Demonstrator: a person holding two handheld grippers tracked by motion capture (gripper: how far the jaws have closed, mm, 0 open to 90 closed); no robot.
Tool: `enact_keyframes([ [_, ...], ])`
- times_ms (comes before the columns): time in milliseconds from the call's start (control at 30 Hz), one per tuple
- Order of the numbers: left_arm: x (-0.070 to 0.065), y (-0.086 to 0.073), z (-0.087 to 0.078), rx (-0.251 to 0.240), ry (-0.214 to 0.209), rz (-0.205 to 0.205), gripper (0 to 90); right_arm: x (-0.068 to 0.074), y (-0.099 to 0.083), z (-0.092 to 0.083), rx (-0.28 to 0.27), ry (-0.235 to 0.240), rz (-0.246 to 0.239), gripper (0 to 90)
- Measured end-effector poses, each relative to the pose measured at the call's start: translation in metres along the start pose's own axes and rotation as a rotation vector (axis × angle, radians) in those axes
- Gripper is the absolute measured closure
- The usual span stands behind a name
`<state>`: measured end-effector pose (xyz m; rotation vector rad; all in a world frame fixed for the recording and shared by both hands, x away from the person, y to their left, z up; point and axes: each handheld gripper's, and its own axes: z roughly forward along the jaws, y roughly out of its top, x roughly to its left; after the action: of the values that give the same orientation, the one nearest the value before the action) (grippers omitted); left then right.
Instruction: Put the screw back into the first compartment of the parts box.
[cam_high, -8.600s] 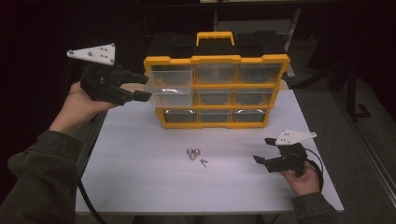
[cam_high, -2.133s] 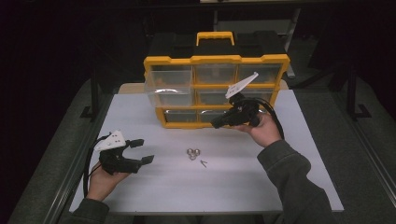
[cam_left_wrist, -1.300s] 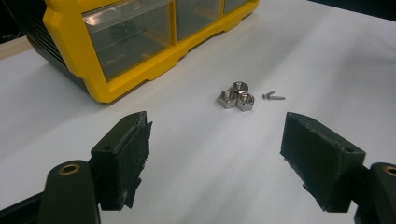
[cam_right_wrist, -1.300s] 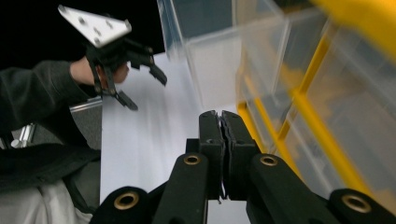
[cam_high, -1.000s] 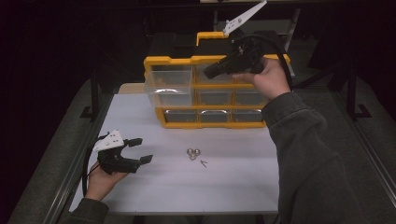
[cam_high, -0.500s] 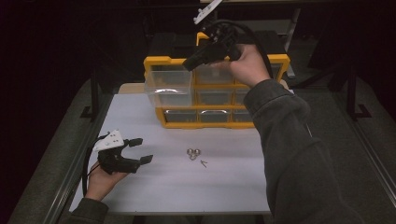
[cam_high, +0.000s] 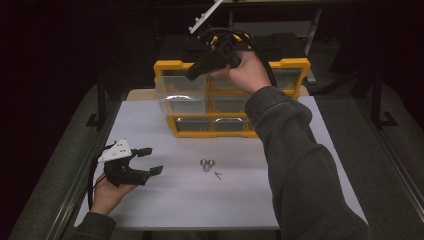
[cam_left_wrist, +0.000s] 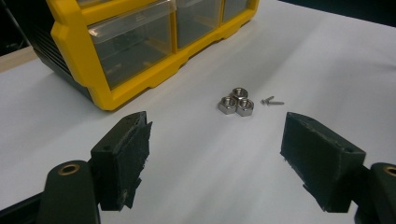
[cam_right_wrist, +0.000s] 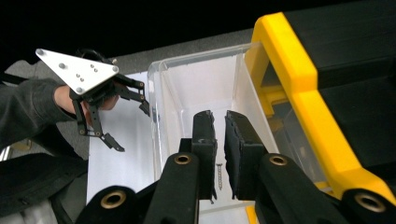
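Jaws of the right gripper (cam_right_wrist: 219, 154) are seen to have just been opening to a narrow gap over the pulled-out clear drawer (cam_right_wrist: 205, 88) at the top left of the yellow organizer (cam_high: 235, 107), and a small screw (cam_right_wrist: 219, 175) is seen in that gap, though whether the pads are touching it cannot be told. The left gripper (cam_high: 149, 161) is held low over the near left of the white table (cam_high: 200, 205) with its jaws spread wide and nothing between them. Three nuts (cam_left_wrist: 236, 101) and another screw (cam_left_wrist: 272, 100) are found lying close together on the table between that gripper and the organizer.
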<state>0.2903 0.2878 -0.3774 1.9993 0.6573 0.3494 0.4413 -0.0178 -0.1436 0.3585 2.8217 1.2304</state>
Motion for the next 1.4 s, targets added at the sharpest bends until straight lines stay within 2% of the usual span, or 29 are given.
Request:
enact_keyframes([
  [133, 0.001, 0.0, 0.0, 0.002, -0.002, 0.004, 23.4, 0.003, -0.001, -0.009, -0.012, -0.011, -0.01, 81.6],
  [167, -0.002, 0.0, 0.001, 0.001, -0.006, -0.025, 23.4, 0.004, -0.002, -0.012, -0.015, -0.014, -0.011, 81.5],
  [300, -0.001, 0.001, 0.001, -0.003, -0.004, -0.017, 23.4, 0.011, -0.01, -0.025, -0.024, -0.029, -0.014, 81.2],
  [333, -0.002, 0.001, 0.001, -0.012, -0.004, -0.023, 23.4, 0.012, -0.012, -0.028, -0.027, -0.031, -0.032, 80.8],
  [633, -0.002, 0.001, 0.001, -0.008, -0.004, -0.026, 23.4, 0.022, -0.057, -0.049, -0.032, -0.05, 0.004, 78.3],
  [667, -0.001, 0.002, 0.001, -0.003, -0.004, -0.012, 23.5, 0.022, -0.064, -0.049, -0.03, -0.054, 0.007, 77.7],
  [800, -0.001, 0.002, 0.002, 0.001, -0.006, -0.007, 23.7, 0.023, -0.079, -0.047, -0.021, -0.059, 0.017, 76.6],
  [833, -0.001, 0.002, 0.003, 0.001, -0.006, -0.008, 23.7, 0.023, -0.093, -0.043, -0.029, -0.057, 0.02, 75.7],
  [900, -0.002, 0.002, 0.003, 0.002, -0.004, -0.011, 23.7, 0.023, -0.096, -0.042, -0.027, -0.059, 0.018, 75.7],
  [933, -0.002, 0.001, 0.004, 0.0, -0.004, -0.011, 23.7, 0.024, -0.101, -0.04, -0.026, -0.057, 0.032, 75.6],
  [967, -0.002, 0.002, 0.004, 0.001, -0.005, -0.013, 23.6, 0.025, -0.11, -0.034, -0.025, -0.057, 0.029, 75.2],
  [1000, -0.002, 0.002, 0.003, 0.001, -0.005, -0.013, 23.6, 0.025, -0.11, -0.034, -0.025, -0.057, 0.029, 75.2],
  [1133, -0.001, 0.002, 0.003, 0.002, -0.001, -0.005, 23.6, 0.028, -0.13, -0.018, -0.011, -0.038, 0.039, 74.8],
  [1400, -0.001, 0.002, 0.001, 0.004, -0.001, -0.006, 23.6, 0.033, -0.148, 0.0, 0.01, -0.021, 0.066, 73.8],
])
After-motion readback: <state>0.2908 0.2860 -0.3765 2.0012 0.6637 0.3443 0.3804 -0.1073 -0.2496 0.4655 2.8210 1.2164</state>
